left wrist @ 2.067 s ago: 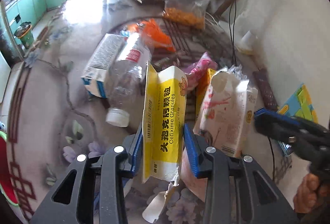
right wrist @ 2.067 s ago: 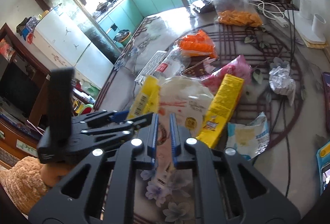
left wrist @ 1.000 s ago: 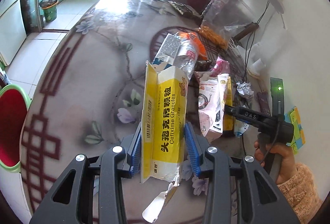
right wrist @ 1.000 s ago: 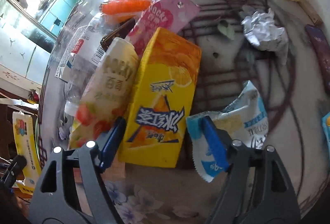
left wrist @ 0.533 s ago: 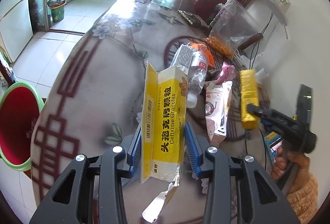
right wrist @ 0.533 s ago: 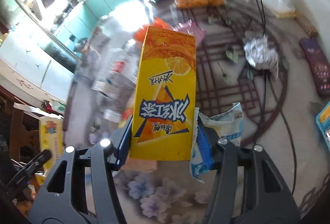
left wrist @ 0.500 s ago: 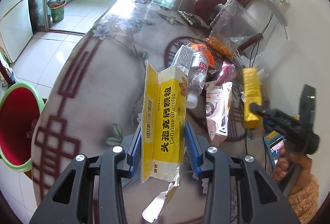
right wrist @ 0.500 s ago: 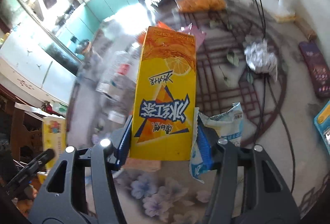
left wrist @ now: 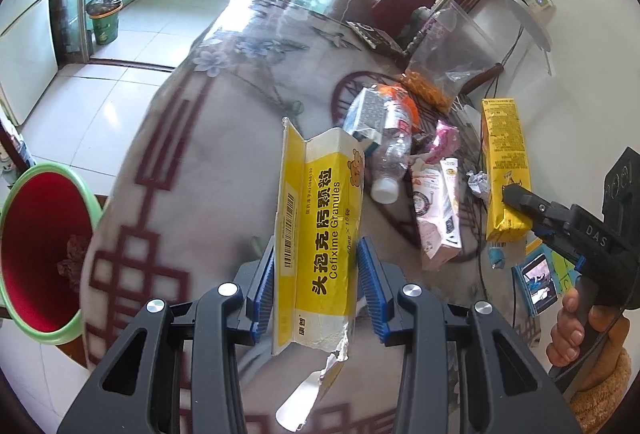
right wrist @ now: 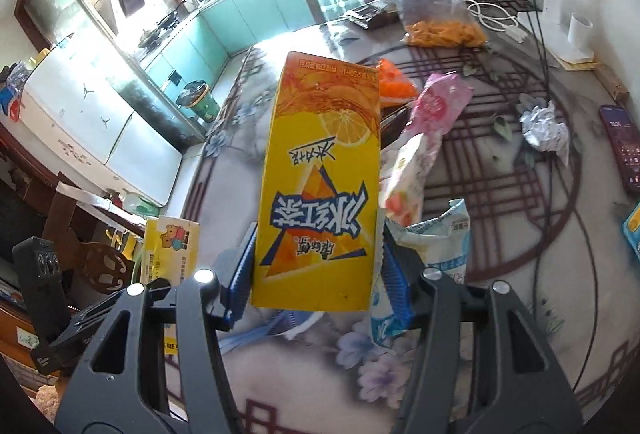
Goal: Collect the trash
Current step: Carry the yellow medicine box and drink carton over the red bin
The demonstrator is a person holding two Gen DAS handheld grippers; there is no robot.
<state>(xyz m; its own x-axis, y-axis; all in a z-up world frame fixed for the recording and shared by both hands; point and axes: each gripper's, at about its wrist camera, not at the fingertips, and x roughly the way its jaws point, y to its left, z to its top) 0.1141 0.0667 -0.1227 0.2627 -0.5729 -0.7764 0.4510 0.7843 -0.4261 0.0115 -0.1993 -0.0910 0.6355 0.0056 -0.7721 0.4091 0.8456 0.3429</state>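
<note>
Pads of the left hand-held gripper (left wrist: 316, 282) pinched a torn yellow medicine box (left wrist: 320, 230), standing upright above the counter (left wrist: 208, 162) near its rounded edge. Over on the right, the right hand-held gripper (right wrist: 318, 274) clamped a yellow iced-tea carton (right wrist: 320, 186), lifted clear of the counter, upright. Behind it, toward the counter's middle, lay a heap of trash: a clear plastic bottle (left wrist: 394, 150), a pink snack box (right wrist: 438, 106), a pale snack box (left wrist: 436, 210) and a crumpled foil ball (right wrist: 542, 126). Beyond the counter's edge, on the floor, stood a red bin with a green rim (left wrist: 38, 246).
</note>
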